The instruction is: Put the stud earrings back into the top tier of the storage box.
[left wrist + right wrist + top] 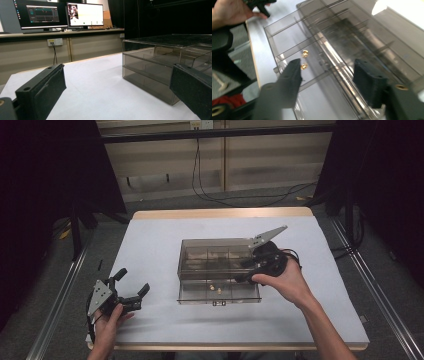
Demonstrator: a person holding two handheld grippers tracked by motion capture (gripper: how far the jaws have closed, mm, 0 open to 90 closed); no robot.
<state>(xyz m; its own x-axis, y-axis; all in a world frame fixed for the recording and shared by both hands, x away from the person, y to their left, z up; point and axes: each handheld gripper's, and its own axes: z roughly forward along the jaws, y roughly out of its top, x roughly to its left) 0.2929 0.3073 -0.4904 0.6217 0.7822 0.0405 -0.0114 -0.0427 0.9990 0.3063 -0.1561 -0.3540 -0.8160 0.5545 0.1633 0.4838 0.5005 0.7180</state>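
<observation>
Smoky plastic drawer box (210, 257) sits mid-table (150, 250) from above, its drawer (220, 292) pulled out; the right gripper (252, 270) hovers there, the left gripper (131, 287) gapes apart. Left gripper view: jaws wide, empty. Right gripper view: jaws parted over two gold pieces (304, 60), gripping nothing.

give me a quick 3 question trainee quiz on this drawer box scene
1. True or false: the drawer of the smoky plastic box is pulled out.
2. What lies in the drawer? A) small gold pieces B) a red pen C) coins
3. Which gripper is over the box: the left gripper or the right gripper?

Key: 1 true; 2 A; 3 the right gripper, jaws open and empty.
</observation>
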